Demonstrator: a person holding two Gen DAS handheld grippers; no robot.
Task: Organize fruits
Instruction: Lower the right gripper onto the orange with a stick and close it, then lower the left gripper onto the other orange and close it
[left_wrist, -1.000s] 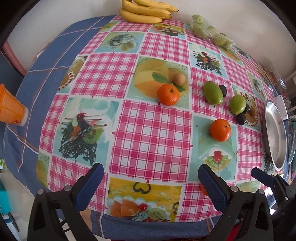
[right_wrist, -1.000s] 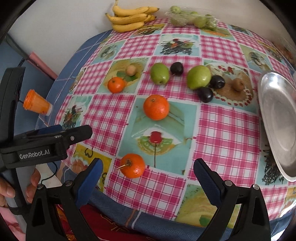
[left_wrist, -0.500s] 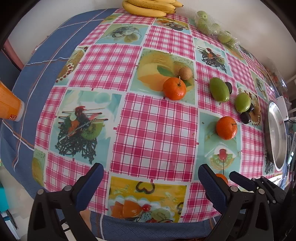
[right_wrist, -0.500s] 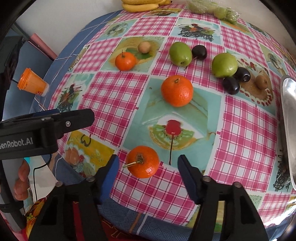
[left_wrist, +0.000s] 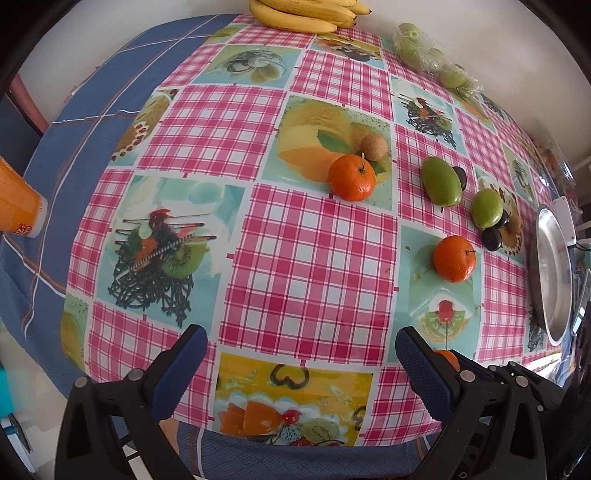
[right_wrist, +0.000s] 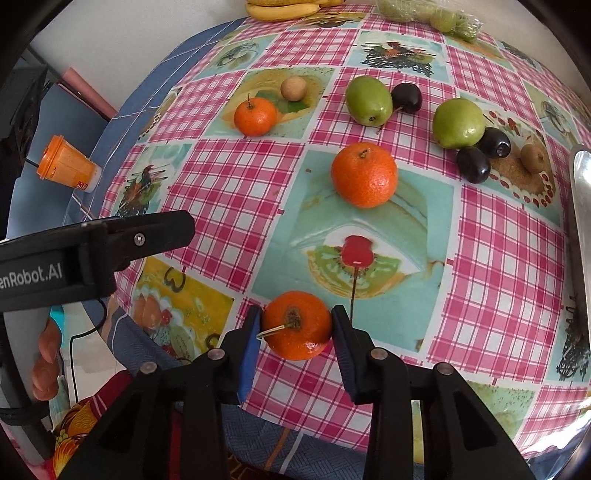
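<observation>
1. The near mandarin (right_wrist: 296, 325) sits at the lower centre of the right wrist view, at the table's near edge, on pink check cloth just below a printed cherry panel. Its stem end faces the camera, with a thin stalk pointing left.
2. The right gripper (right_wrist: 296, 328) has both blue pads pressed against the mandarin's sides, jaws closed upon it. Whether the fruit is lifted clear of the cloth cannot be told.
3. The left gripper (left_wrist: 301, 363) occupies the bottom of the left wrist view with its jaws spread wide and nothing between them, above the near table edge. In the right wrist view its black body enters from the left edge.
4. A larger orange (right_wrist: 364, 174) lies at centre frame of the right wrist view, well apart from the held fruit. A smaller mandarin (right_wrist: 255, 117) lies upper left of centre, just beside a tan round fruit (right_wrist: 293, 88).
5. A green fruit (right_wrist: 368, 100) touches a dark plum (right_wrist: 406, 97) in the upper centre. A second green fruit (right_wrist: 458, 123) at upper right touches two more dark plums (right_wrist: 473, 164), with a small brown fruit (right_wrist: 532, 158) near them.
6. A metal plate (right_wrist: 581, 206) shows at the right edge, only partly in frame.
7. Bananas (left_wrist: 306, 14) and a bag of green fruit (left_wrist: 432, 61) lie along the top edge of the left wrist view.
8. An orange cup (right_wrist: 66, 168) lies at the left, off the checked tablecloth (right_wrist: 229, 192).
</observation>
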